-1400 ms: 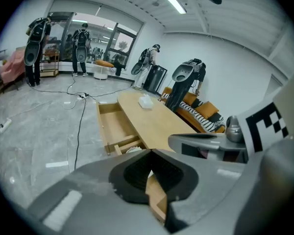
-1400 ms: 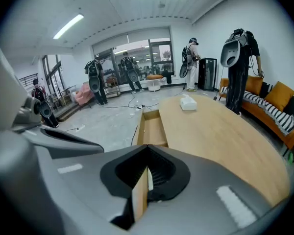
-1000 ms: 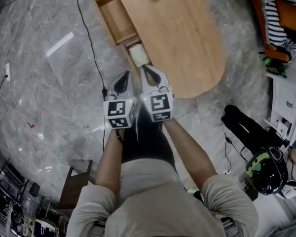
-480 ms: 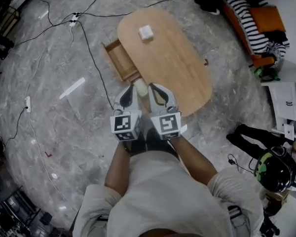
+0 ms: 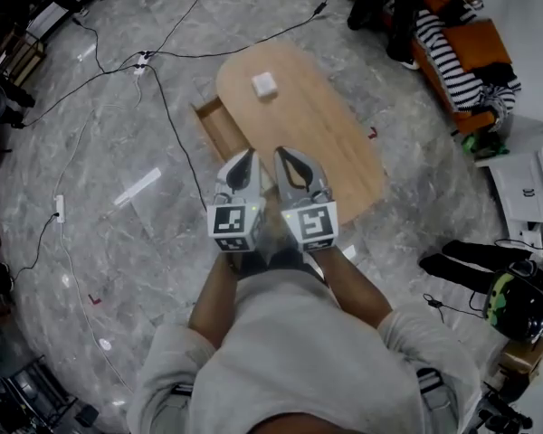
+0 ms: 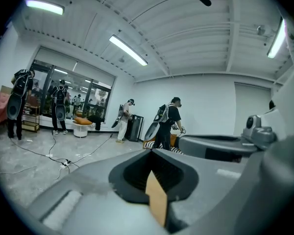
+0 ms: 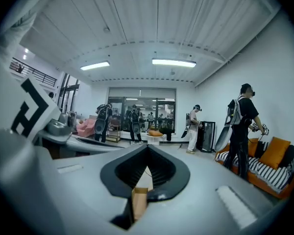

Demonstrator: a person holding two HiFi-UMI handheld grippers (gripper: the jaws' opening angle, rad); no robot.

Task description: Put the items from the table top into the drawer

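Only the head view shows the oval wooden tabletop (image 5: 344,143). A small white block (image 5: 264,84) lies near its far end, and the open drawer (image 5: 219,127) juts out at its left side. The left gripper (image 5: 250,155) and right gripper (image 5: 279,153) hang side by side near the tabletop's near end, each with its fingers pressed together on nothing. The gripper views instead look level across a hall: ceiling lights (image 6: 128,50), standing people (image 7: 242,126), an orange sofa (image 7: 270,153). Each marker cube (image 5: 233,228) bears black-and-white squares.
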